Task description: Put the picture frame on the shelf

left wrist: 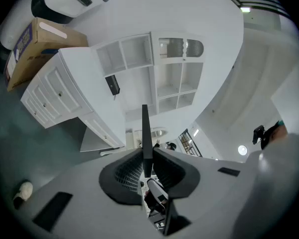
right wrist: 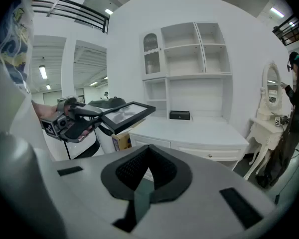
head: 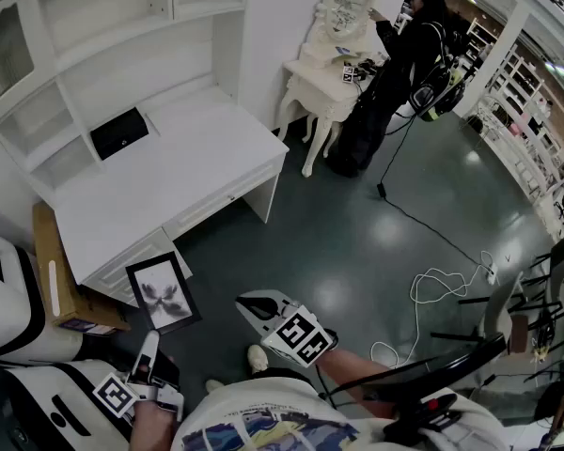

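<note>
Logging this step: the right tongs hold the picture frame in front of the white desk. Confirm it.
Wrong: the left tongs hold the frame; the right tongs are empty, as the right gripper view shows. It is in front of the white desk.

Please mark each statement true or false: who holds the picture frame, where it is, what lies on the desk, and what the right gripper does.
1. The left gripper is shut on the picture frame. True.
2. The picture frame stands on the shelf. False: it is held in the air in front of the white desk, not on any shelf.
3. A small black box lies on the white desk. True.
4. The right gripper holds the cardboard box. False: its jaws are together with nothing between them, and the cardboard box sits beside the desk.
</note>
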